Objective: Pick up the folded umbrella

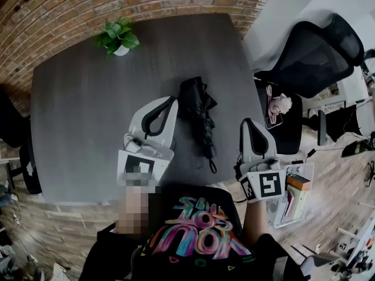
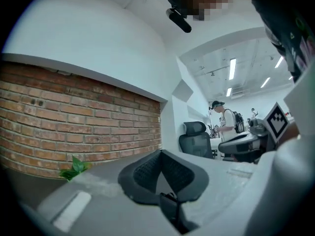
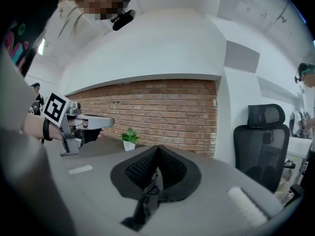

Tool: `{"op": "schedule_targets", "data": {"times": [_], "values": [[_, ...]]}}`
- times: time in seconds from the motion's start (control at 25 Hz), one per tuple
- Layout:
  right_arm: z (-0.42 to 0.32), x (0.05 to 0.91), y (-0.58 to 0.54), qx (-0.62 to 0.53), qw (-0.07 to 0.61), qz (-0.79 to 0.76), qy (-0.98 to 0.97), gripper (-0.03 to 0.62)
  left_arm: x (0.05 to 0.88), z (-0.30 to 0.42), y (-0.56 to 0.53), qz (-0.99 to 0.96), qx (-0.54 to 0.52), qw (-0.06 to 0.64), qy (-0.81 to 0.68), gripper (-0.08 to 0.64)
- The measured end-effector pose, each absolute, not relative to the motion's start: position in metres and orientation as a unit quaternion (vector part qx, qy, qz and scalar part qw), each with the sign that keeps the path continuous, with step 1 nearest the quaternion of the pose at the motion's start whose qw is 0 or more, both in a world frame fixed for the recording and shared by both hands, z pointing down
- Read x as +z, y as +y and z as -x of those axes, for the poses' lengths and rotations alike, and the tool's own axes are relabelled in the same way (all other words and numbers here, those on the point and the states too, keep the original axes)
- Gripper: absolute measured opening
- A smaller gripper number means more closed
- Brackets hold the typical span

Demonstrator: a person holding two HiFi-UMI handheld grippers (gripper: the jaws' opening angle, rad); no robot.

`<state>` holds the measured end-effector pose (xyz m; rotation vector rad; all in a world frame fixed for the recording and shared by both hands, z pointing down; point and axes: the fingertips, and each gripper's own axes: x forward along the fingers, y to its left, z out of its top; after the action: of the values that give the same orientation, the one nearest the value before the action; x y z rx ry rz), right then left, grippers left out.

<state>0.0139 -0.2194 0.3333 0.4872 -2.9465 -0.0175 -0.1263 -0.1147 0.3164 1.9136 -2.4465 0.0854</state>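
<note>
My left claw (image 1: 171,101) was shut, its jaws pressed tip to tip, low over the table (image 1: 82,133). My right claw (image 1: 249,123) was shut the same way at the table's near right edge. The umbrella (image 1: 198,113) lay folded on the table between the two claws, held by neither. Its strap end pointed toward me and its bulkier end sat just beside my left claw's tip; I could not tell whether they touched. Farther on, a plant (image 1: 119,37) stood near the table's far left corner, with the brick wall (image 1: 146,2) behind it. A black chair (image 1: 316,54) stood off the table's far right corner, and a person (image 2: 227,124) stood well beyond it.
</note>
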Motion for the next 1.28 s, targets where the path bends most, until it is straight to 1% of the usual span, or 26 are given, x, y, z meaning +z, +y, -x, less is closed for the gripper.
{"op": "schedule_targets", "data": {"times": [0.32, 0.64, 1.28], "values": [[0.018, 0.328, -0.229, -0.007, 0.057, -0.053, -0.997, 0.000, 0.306, 0.125, -0.105, -0.544, 0.047, 0.011, -0.838, -0.012], [0.035, 0.327, -0.220, -0.009, 0.054, 0.002, -0.998, 0.000, 0.301, 0.120, -0.083, -0.503, 0.044, 0.015, -0.863, -0.011], [0.044, 0.340, -0.183, -0.038, 0.086, 0.022, -0.995, 0.000, 0.307, 0.121, -0.036, -0.486, 0.038, 0.026, -0.873, -0.011]]}}
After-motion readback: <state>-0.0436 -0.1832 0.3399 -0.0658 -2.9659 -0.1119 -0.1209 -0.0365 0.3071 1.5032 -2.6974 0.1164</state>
